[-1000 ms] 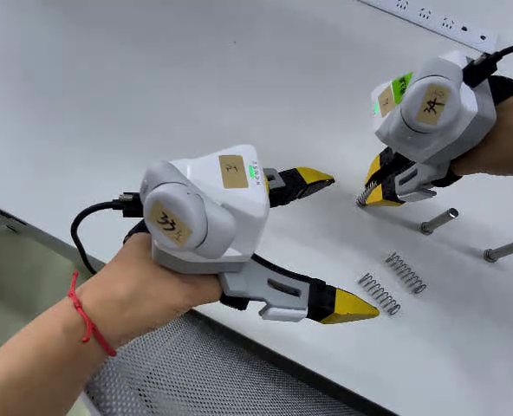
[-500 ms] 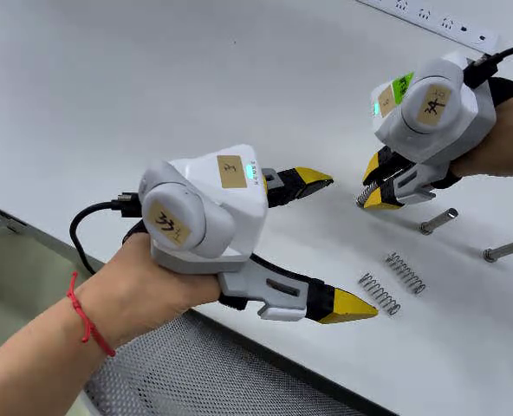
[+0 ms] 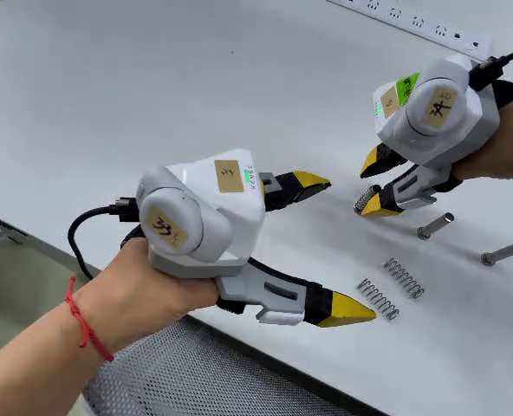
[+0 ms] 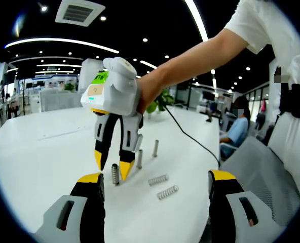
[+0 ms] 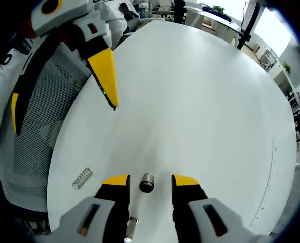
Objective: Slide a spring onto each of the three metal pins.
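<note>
Fingers [image 5: 114,186] of the right gripper [image 3: 370,183] stand partly apart with a spring [image 5: 147,182] between them. I see a gap on each side of it, so they bracket it rather than clamp it, and I cannot tell whether a pin is inside it. The left gripper [image 3: 331,245] is spread wide and carries nothing, with its lower finger hanging about over the near edge of the table [image 3: 152,104]. A mesh [image 3: 196,381] lies just past that edge.

I count three springs. The first is well in from the edge, and the second spring [image 3: 378,297] and third spring [image 3: 404,277] lie side by side close to it. I count two bare pins: one pin [image 3: 436,225] and a second pin [image 3: 503,253], both lying farther in than the loose springs. From the edge inward, left of both grippers, the tabletop is wide and open.
</note>
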A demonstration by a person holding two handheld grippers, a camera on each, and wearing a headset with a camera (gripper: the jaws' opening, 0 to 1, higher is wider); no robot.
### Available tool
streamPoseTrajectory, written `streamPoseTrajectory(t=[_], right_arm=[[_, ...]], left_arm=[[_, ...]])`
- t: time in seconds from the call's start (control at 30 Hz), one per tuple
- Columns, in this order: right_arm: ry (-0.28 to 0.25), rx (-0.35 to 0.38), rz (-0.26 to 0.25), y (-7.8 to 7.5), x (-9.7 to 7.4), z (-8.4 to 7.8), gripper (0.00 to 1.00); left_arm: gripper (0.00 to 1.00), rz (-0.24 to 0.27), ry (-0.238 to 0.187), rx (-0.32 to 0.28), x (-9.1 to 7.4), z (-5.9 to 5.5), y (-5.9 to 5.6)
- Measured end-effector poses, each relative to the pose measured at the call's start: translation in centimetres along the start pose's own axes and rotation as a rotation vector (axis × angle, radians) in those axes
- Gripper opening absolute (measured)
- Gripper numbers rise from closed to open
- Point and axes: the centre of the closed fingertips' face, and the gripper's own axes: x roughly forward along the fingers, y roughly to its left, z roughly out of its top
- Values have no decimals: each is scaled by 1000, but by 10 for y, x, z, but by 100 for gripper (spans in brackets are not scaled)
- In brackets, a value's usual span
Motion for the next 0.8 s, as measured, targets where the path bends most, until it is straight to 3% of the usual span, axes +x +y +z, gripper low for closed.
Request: streamPoseTrajectory(t=[0.8], right_arm=[[-123,26,-74,-9,-33,13,52]], left_arm=[[85,-3,37,27,-4,3,-1]])
